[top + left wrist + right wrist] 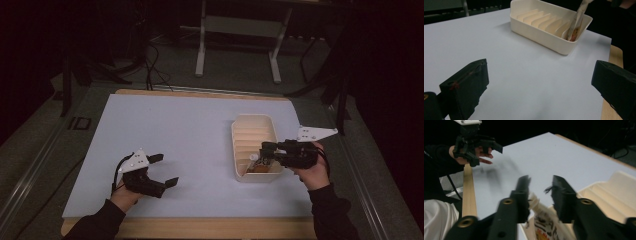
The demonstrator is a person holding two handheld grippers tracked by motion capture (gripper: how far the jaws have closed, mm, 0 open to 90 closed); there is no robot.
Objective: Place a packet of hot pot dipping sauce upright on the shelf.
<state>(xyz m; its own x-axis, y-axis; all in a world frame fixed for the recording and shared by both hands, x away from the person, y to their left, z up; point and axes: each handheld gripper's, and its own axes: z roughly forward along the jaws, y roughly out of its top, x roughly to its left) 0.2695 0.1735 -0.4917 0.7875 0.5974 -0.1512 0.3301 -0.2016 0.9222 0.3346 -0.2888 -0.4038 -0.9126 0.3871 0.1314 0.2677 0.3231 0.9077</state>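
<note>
A cream slotted bin (233, 136) stands on the right half of the white table top (170, 130). A printed packet (257, 165) stands upright in the bin's nearest slot. My right gripper (263, 152) hovers over that near end; in the right gripper view its jaws (540, 187) stand a little apart, with the packet's (543, 220) crumpled top between them, against the left jaw. My left gripper (165, 170) rests low at the table's front left, wide open and holding nothing. The left gripper view shows the bin (536, 31) and the packet (575, 27) beyond my left gripper (539, 85).
The table's wooden edge (200, 227) runs along the front. A metal stand (237, 45) and cables lie on the dark floor behind the table. The other bin slots (541, 21) hold nothing. The right gripper view shows my left gripper (485, 153) far off.
</note>
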